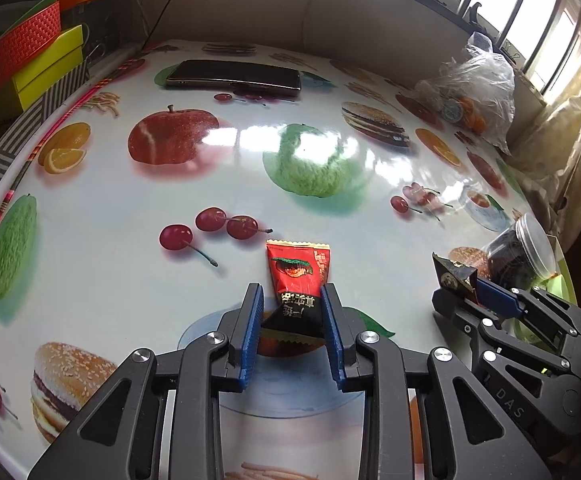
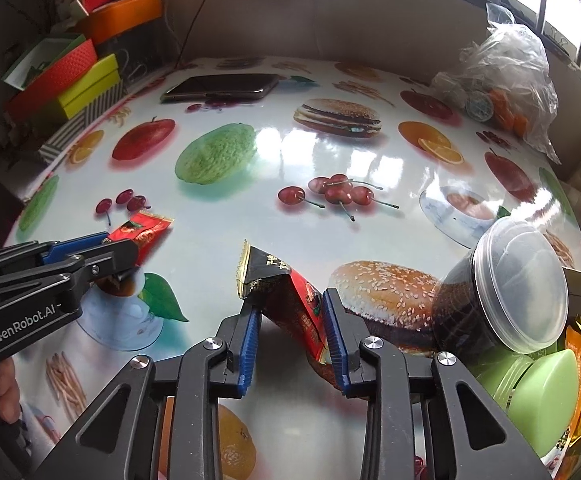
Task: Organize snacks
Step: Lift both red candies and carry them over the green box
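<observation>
My left gripper [image 1: 293,304] is shut on the black end of a red-and-black snack packet [image 1: 297,276], whose red end points away over the table. That packet [image 2: 142,230] and the left gripper [image 2: 124,254] also show at the left of the right wrist view. My right gripper [image 2: 292,308] is shut on a second red-and-black snack packet [image 2: 286,292], held tilted with its black end up and to the left. The right gripper [image 1: 456,292] shows at the right of the left wrist view with its packet [image 1: 452,274].
The table [image 1: 250,168] has a glossy fruit-and-burger print. A clear lidded jar [image 2: 502,292] lies at the right by a box with green and gold packs [image 2: 550,392]. A phone [image 1: 234,75] lies at the back, a plastic bag [image 2: 506,80] back right, coloured boxes [image 1: 46,64] back left.
</observation>
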A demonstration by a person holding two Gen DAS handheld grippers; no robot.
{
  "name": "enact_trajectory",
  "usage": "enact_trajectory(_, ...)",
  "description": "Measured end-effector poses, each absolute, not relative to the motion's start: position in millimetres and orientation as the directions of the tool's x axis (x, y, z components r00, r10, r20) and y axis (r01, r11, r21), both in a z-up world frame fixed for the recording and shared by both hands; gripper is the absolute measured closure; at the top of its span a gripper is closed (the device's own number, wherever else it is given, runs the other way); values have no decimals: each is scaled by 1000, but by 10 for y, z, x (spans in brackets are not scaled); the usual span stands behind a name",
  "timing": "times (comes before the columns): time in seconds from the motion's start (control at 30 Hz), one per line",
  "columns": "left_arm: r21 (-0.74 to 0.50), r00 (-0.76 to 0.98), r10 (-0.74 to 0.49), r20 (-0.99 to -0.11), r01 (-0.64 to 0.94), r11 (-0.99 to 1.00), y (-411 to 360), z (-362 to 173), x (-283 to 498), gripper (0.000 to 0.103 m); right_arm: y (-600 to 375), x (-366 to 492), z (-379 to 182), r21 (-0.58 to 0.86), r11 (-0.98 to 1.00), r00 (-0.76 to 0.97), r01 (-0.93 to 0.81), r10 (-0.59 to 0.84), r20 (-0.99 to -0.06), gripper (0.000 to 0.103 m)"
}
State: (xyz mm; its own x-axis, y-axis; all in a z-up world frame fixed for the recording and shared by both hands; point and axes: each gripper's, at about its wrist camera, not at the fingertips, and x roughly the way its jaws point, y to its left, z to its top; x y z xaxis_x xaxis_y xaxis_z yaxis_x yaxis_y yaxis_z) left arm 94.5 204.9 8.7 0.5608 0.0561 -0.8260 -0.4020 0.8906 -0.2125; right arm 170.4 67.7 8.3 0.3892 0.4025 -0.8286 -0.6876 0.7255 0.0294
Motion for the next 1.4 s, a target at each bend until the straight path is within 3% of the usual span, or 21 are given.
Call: enact_trajectory(1.4, -242, 652, -70, -755, -178, 954, 897, 681, 462, 73, -464, 993, 575, 141, 814, 481, -564, 462, -745, 76)
